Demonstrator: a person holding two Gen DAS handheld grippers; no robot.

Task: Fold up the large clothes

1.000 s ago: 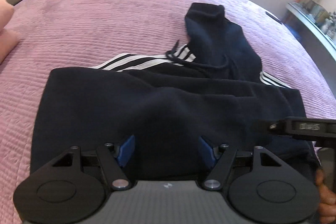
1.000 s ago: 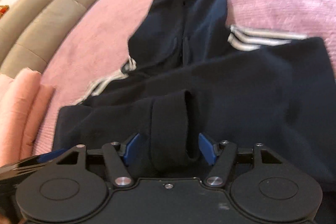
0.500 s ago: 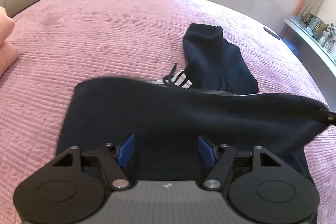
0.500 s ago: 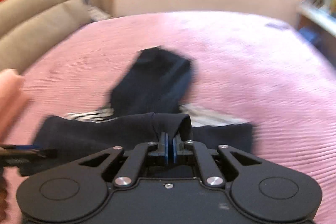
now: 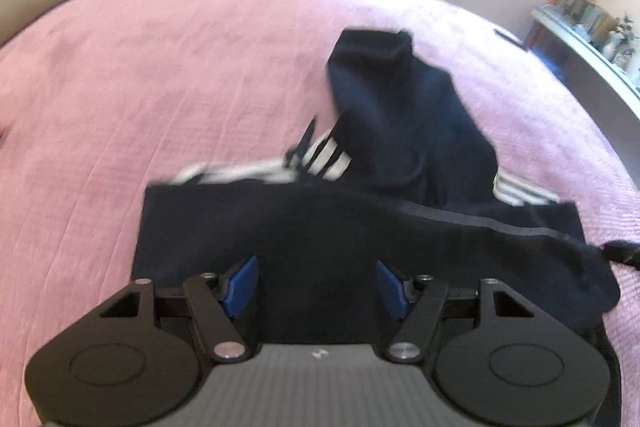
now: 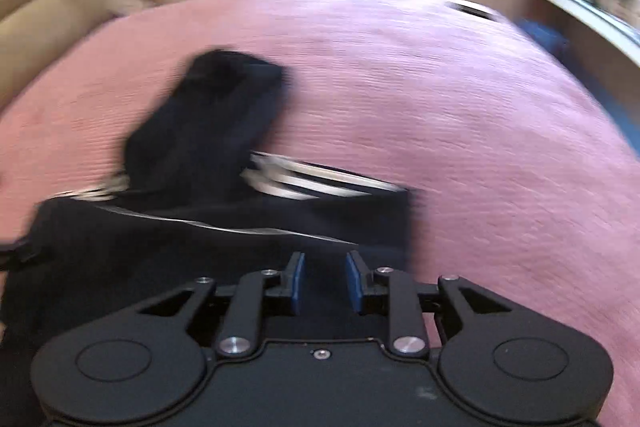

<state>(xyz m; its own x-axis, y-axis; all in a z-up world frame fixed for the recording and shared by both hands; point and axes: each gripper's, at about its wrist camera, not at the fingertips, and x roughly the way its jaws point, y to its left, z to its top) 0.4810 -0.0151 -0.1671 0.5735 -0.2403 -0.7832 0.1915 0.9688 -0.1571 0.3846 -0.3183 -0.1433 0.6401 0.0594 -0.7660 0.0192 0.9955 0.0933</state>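
1. Left wrist view: the left hand-held gripper (image 5: 316, 281) is spread wide, its blue pads (image 5: 240, 283) pinching nothing, low over the near edge of the dark hoodie (image 5: 320, 227).
2. The hoodie lies on the pink bed (image 5: 160, 67) straight ahead of it, hood (image 5: 400, 99) farthest away, white sleeve stripes (image 5: 326, 157) between.
3. Right wrist view, blurred: the right hand-held gripper (image 6: 323, 283) is partly spread, nothing between its pads, over the hoodie's (image 6: 200, 247) near right part.

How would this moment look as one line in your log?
left tool: open | right tool: open | navy hoodie: bottom folded up | pink bedspread
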